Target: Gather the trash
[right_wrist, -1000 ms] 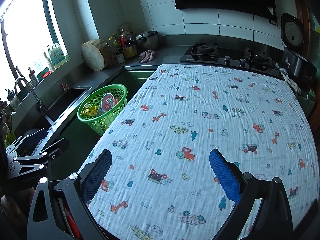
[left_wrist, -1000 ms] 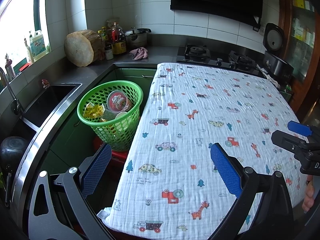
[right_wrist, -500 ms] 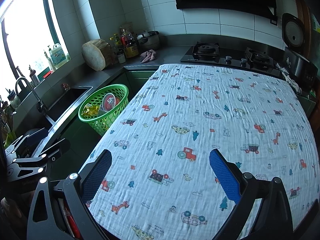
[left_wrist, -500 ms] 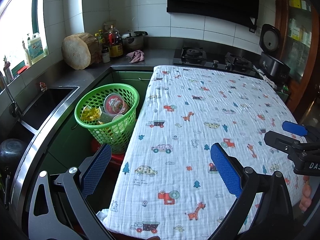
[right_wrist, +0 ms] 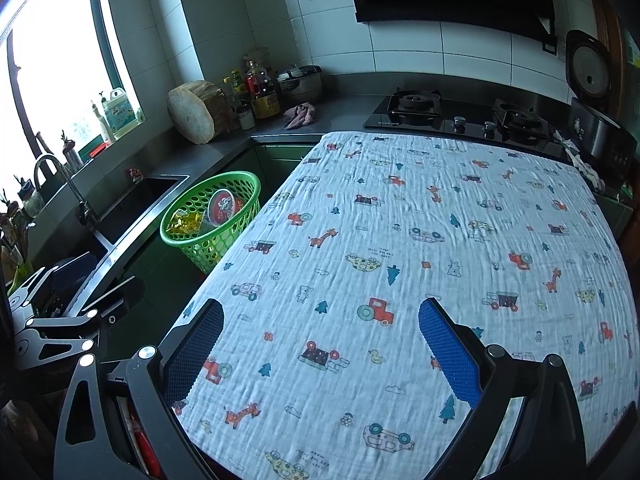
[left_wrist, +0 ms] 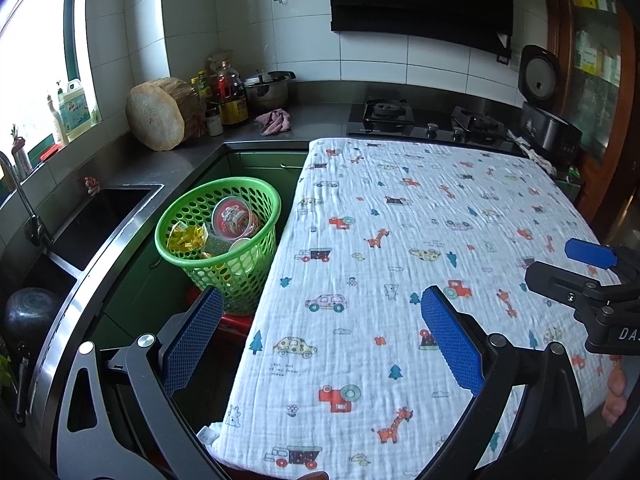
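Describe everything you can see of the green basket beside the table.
The green basket is a round plastic bin with perforated walls and a solid rolled rim. It stands upright on something red, between the sink counter and the cloth-covered table, close against the table edge. Inside lie a red-lidded round cup, a crumpled yellow wrapper and a white cup. Neither claw touches it.

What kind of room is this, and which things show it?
Most likely a home kitchen: a gas stove set in the counter, a sink with a tap, and cooking-oil bottles beside a round wooden chopping block.
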Demonstrator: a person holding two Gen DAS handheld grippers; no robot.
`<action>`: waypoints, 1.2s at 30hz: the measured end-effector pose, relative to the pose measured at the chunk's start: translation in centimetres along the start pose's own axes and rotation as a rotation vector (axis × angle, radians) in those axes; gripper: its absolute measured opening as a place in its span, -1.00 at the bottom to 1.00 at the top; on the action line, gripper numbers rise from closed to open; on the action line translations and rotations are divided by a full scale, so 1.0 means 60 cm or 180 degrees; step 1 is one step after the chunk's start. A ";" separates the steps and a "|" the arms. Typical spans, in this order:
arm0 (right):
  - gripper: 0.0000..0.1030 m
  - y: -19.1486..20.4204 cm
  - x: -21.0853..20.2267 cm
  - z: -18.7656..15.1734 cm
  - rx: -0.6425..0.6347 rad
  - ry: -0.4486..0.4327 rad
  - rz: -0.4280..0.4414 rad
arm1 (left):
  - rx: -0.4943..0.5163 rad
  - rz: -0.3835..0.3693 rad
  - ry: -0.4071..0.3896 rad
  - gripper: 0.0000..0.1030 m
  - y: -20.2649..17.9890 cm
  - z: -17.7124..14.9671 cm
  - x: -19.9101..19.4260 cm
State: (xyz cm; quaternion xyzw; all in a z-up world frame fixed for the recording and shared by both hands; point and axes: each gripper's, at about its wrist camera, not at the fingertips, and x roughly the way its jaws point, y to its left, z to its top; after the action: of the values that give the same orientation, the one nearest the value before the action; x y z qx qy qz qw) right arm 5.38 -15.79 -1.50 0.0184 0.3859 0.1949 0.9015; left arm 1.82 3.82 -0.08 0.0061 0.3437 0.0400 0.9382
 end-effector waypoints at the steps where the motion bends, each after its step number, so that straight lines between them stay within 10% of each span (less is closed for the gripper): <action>1: 0.84 0.001 0.000 0.000 -0.0005 -0.0002 0.0002 | 0.0002 -0.0017 -0.0001 0.90 0.000 0.000 -0.001; 36: 0.84 -0.002 -0.004 0.000 0.0016 -0.0031 -0.0014 | -0.0065 -0.0186 -0.0018 0.90 -0.005 0.001 -0.009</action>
State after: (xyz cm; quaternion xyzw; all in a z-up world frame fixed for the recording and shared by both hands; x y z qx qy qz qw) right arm 5.26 -16.02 -1.37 0.0207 0.3820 0.1918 0.9038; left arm 1.44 3.48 0.31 -0.0135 0.3406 0.0160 0.9400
